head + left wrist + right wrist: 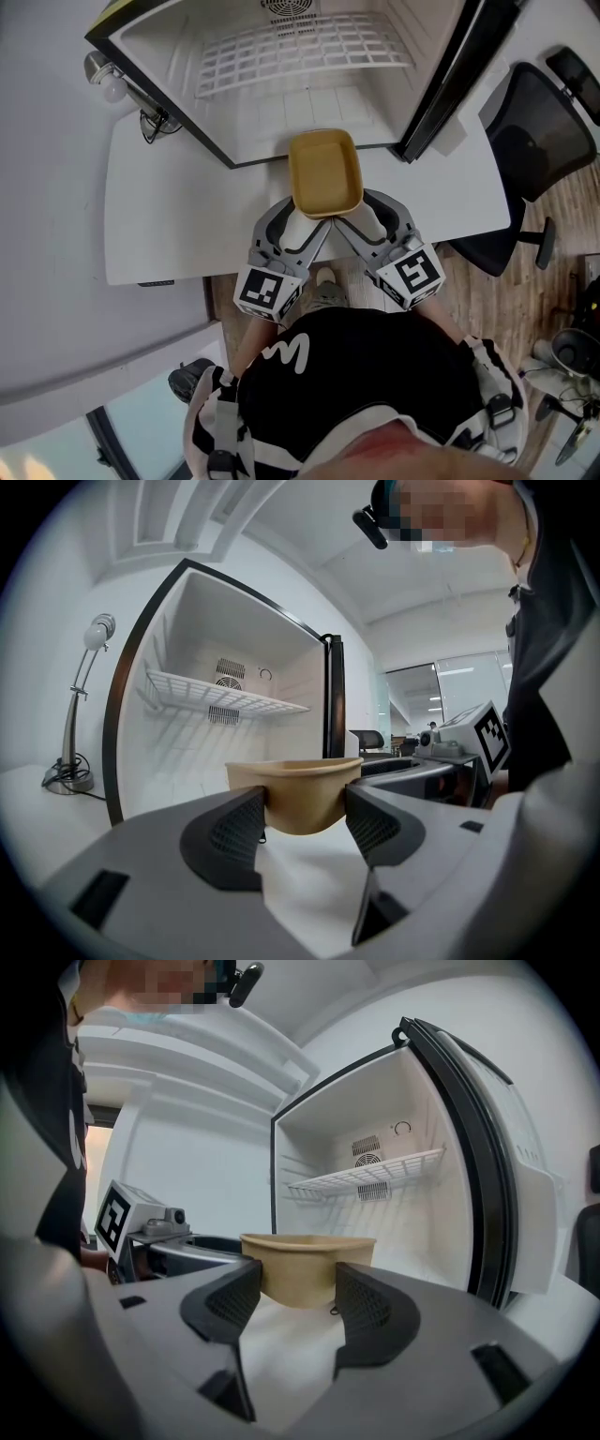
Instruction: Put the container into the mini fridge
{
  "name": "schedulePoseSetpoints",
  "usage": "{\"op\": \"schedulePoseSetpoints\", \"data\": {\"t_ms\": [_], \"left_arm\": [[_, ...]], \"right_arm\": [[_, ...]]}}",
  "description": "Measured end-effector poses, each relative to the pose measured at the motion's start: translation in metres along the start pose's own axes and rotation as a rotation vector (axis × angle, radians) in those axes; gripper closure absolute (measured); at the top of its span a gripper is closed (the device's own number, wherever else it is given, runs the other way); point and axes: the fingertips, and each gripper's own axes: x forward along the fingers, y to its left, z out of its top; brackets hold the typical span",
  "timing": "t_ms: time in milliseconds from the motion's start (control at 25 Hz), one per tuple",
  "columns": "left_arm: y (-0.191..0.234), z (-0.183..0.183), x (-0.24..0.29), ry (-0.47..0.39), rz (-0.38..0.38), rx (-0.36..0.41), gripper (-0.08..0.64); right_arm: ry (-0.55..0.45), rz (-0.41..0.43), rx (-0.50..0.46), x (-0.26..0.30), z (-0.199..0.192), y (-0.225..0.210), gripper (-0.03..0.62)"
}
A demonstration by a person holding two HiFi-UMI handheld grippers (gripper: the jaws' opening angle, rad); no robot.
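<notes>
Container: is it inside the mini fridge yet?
Not inside. The container is held upright by left gripper and right gripper at the open mini fridge's front edge, mostly over the table.

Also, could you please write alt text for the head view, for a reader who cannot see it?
Seen from above, a tan rectangular container is gripped by the left tool and right tool at the open mouth of a white mini fridge with a wire shelf. The fridge stands on a white table; a black office chair is at right.
</notes>
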Motion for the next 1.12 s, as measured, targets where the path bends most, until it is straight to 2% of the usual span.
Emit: {"op": "schedulePoseSetpoints", "data": {"t_ms": [320,480,600,760,1120], "left_arm": [[0.03,0.003,0.016,-0.003,-0.039,0.001,0.29],[0.04,-0.002,0.023,0.002,-0.066,-0.003,0.29],[0.045,-0.004,0.029,0.008,-0.08,-0.01,0.289],[0.053,-0.004,0.036,0.023,-0.092,-0.004,0.29],[0.059,-0.001,0.051,0.028,-0.068,-0.006,0.29]], "right_arm": [[0.032,-0.03,0.017,0.028,0.001,-0.013,0.336],[-0.007,-0.051,0.019,0.04,0.003,-0.019,0.336],[0.039,-0.073,0.039,0.044,-0.003,-0.023,0.336],[0.009,-0.074,0.043,0.051,-0.002,-0.03,0.336],[0.014,-0.047,0.066,0.059,0.0,-0.046,0.336]]}}
